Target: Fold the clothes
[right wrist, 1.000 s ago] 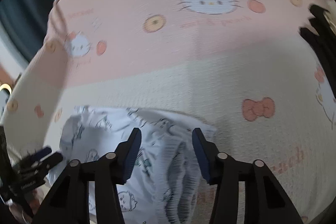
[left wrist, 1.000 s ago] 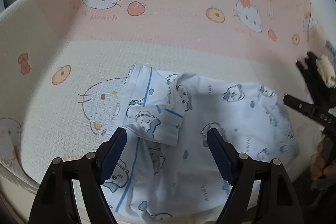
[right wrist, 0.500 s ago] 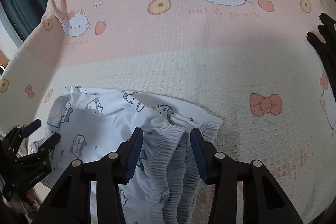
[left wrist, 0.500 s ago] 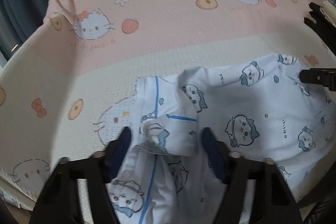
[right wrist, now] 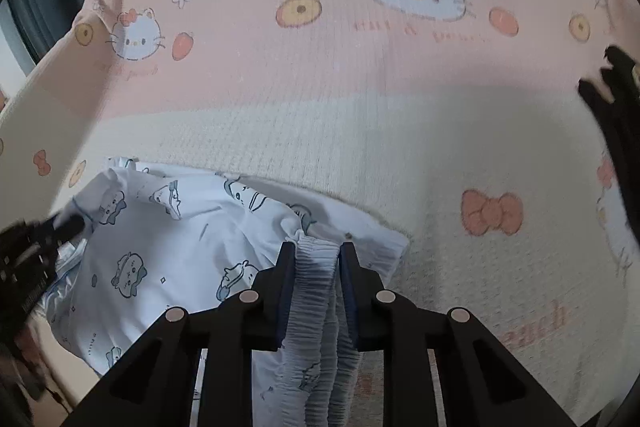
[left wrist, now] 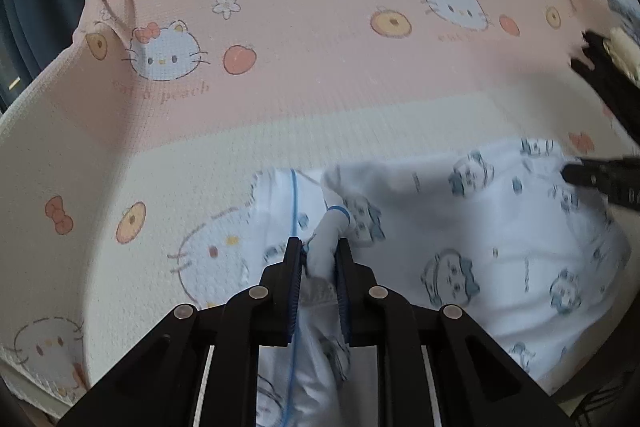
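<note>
Left gripper (left wrist: 319, 269) clamped on blue-trimmed cuff (left wrist: 335, 217), likely to steer that end | printed white pyjama bottoms (right wrist: 168, 239) bunched at blanket's (right wrist: 360, 107) near edge | right gripper (right wrist: 316, 267) pinching elastic waistband (right wrist: 316, 259), opposite end, ready to spread or fold.

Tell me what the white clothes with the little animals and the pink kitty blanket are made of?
The white printed garment looks like thin, smooth woven cloth, maybe cotton: it creases softly, and its waistband is gathered elastic. The pink and cream blanket looks like thicker waffle-textured fabric with a matte, gridded surface. The exact fibres can't be told.
</note>
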The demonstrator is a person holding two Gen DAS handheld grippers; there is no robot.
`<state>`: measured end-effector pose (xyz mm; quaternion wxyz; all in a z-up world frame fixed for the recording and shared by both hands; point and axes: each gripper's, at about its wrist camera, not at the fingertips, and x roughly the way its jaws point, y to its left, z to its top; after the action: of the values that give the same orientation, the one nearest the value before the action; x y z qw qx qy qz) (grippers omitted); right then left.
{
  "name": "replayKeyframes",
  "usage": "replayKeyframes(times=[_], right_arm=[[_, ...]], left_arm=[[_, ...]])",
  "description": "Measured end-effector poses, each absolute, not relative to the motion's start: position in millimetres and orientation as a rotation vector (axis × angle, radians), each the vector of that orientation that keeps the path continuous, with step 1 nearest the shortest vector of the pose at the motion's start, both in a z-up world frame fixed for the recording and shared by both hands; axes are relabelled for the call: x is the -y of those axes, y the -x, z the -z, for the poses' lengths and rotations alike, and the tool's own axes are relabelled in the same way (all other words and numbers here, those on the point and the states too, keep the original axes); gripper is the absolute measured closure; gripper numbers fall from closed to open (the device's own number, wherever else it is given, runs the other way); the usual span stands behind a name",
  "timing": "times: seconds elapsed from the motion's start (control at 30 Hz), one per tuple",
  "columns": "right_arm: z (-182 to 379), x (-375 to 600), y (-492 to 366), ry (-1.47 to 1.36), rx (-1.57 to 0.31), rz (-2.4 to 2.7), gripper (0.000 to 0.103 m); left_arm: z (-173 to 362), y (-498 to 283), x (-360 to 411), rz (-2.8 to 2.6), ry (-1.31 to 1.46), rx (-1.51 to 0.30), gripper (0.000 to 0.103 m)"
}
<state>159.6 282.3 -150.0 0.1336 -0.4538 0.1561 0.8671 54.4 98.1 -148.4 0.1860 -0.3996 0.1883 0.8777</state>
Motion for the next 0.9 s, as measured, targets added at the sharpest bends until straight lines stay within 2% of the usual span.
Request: replayKeyframes(times=[0.1, 0.4, 0.5, 0.7, 0.83, 0.9], right_arm=[[144.0, -282.4, -162.2, 1.288, -0.407, -2.512, 0.083], [151.1, -298.6, -159.4, 1.344, -0.465, -2.42, 0.083], [153.8, -308.3, -160.3, 1.339, -0.577, -2.41, 0.083], [158.9, -330.6, -164.0, 1.327, -0.9, -2.381, 0.077], [157.3, -334.0, -173.0, 1.313, -0.957, -2.352, 0.065], [156.4, -334.3, -175.2, 1.31, -0.96, -2.355, 0.065]], left_arm=[[140.2, -35.6, -93.4, -2.463, 1.147, -0.472, 0.089], [147.8, 10.8, -77.8, -2.444, 1.233, -0.268, 0.089], [151.8, 22.2, -65.2, -2.392, 1.291, -0.077, 0.089], [164.2, 35.5, -26.1, -2.167, 1.508, 0.481, 0.088], [171.3, 29.3, -11.5, -2.182, 1.546, 0.578, 0.087], [173.8, 22.7, -10.6, -2.182, 1.557, 0.587, 0.087]])
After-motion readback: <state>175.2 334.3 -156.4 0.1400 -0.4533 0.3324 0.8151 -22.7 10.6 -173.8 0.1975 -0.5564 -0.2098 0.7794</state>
